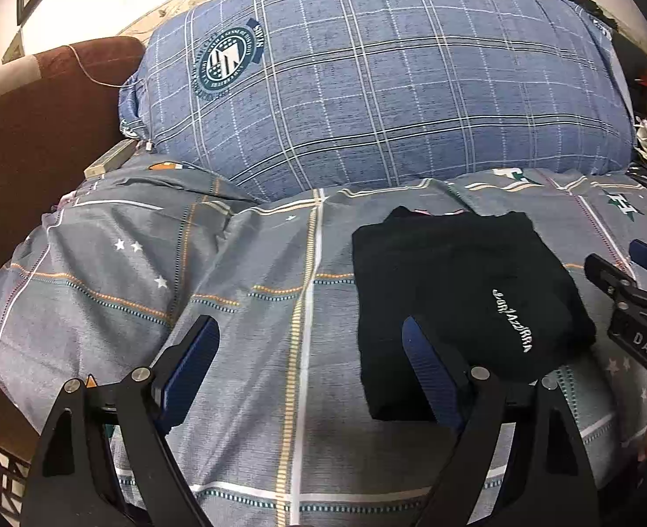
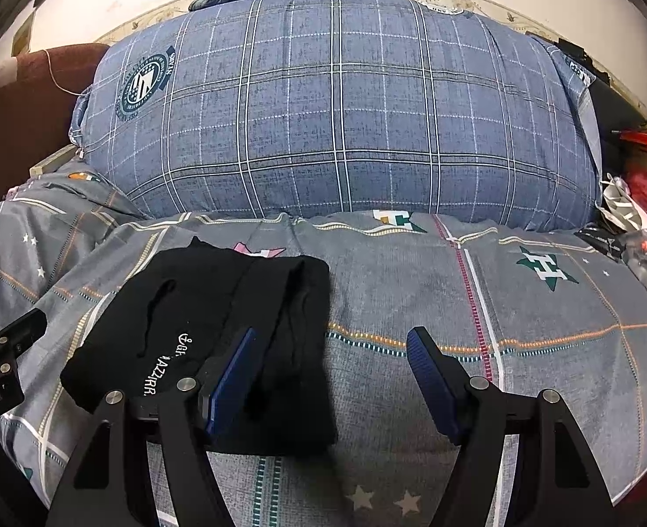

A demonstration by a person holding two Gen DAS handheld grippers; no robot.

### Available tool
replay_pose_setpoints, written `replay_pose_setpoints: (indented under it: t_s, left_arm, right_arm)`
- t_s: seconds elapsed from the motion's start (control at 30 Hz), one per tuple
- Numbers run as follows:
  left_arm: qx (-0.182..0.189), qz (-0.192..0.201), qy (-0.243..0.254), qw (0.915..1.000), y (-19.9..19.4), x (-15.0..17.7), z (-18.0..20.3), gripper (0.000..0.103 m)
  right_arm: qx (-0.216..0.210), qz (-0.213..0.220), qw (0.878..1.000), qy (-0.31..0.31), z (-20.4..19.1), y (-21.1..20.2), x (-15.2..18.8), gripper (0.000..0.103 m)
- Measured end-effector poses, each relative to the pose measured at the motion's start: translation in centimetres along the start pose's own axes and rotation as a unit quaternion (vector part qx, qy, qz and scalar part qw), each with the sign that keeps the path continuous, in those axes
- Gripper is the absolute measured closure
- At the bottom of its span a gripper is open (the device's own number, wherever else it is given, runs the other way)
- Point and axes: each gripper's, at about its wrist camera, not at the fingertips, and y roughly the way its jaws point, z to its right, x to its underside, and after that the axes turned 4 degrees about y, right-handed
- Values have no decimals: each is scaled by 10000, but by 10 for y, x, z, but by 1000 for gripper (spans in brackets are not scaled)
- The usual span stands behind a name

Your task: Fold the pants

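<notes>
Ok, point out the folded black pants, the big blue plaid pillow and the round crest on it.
Folded black pants (image 2: 218,329): right wrist view, on the top fold, above the white lettering.
Blue plaid pillow (image 1: 389,101): left wrist view, middle of its front.
Round crest (image 1: 226,59): left wrist view, centre of the emblem.

Left black two-finger gripper with blue pads (image 1: 310,347) tilts downward, jaws spread wide, nothing between them. Right black two-finger gripper with blue pads (image 2: 332,351) sits alongside, angled down too, jaws parted and empty.
</notes>
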Motion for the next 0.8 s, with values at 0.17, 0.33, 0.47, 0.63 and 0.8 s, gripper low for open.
replay_pose_setpoints:
  t_s: [0.17, 0.33, 0.47, 0.63, 0.8]
  left_arm:
    - [74, -49, 49, 9999, 1, 1, 4, 17]
    - [112, -98, 54, 9999, 2, 3, 5, 17]
    - [99, -86, 42, 9999, 1, 3, 4, 17]
    - [106, -139, 4, 9998, 4, 4, 3, 17]
    - [117, -266, -46, 9996, 10, 7, 1, 17]
  right_arm:
    - [5, -17, 10000, -1, 1, 0, 0, 31]
    - [48, -34, 10000, -37, -1, 0, 0, 31]
    - [69, -55, 10000, -29, -1, 1, 2, 31]
    - [61, -69, 9999, -43, -2, 2, 2, 31]
    - [87, -58, 9999, -72, -3, 2, 2, 31]
